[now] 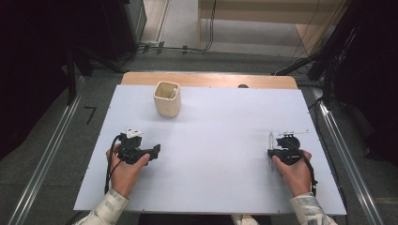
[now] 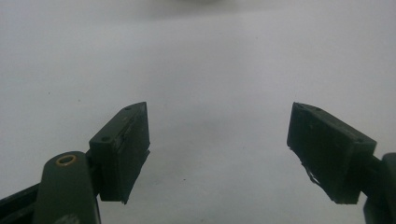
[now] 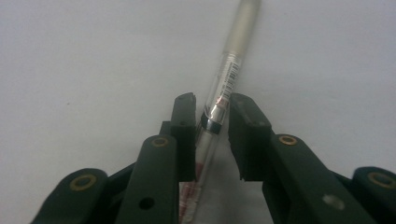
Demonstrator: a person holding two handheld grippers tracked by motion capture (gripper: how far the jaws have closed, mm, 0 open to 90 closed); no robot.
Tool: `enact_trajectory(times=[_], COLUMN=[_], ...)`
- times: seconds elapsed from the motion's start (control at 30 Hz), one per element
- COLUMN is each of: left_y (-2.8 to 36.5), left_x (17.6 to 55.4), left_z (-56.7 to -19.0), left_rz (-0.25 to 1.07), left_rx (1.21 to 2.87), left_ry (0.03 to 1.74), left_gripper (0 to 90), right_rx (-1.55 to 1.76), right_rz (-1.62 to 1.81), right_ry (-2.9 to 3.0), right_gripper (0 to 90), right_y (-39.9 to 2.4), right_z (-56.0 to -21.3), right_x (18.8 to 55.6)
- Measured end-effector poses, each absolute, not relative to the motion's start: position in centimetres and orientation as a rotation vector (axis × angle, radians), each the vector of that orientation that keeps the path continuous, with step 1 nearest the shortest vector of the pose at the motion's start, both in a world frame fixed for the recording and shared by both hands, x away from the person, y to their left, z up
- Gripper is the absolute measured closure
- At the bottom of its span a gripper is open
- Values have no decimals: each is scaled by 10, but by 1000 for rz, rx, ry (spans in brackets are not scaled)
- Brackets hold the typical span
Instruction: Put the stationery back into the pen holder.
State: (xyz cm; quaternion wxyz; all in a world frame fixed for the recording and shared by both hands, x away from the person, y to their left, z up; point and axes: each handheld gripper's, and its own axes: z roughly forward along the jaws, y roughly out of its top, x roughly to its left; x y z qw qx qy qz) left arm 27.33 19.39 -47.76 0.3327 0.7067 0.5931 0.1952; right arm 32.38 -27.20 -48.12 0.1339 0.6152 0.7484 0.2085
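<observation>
— Clear plastic, that slim pen (image 3: 223, 95) with the frosted cap; where did it lie?

— Flat on the white table (image 1: 211, 140), between the right gripper (image 3: 212, 116) jaws, its length running along them. They stood narrowly apart, barely pinching. The left gripper (image 2: 217, 140) gaped wide, empty, well away; the beige square cup (image 1: 167, 98) stood nearer it.

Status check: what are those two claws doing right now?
Left claw open, idle. Right claw astride pen, small gap visible. Cup far off. Nothing in between.
</observation>
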Motion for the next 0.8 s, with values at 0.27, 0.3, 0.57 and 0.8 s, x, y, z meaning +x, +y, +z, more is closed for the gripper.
enact_trajectory(times=[0.27,0.3,0.57,0.8], left_y=[195,195,194,196], left_x=[273,272,272,271], left_z=[-478,-478,-478,-478], left_rz=[515,515,521,523], left_rx=[1848,1853,1857,1852], left_ry=[1550,1547,1546,1550], left_gripper=[217,217,218,219], right_rx=[1758,1752,1719,1640], right_rz=[583,584,584,711], right_ry=[2254,2258,2272,2249], right_gripper=[780,781,783,782], right_y=[-269,-268,-268,-265], right_z=[-479,-479,-479,-477], right_x=[329,329,329,327])
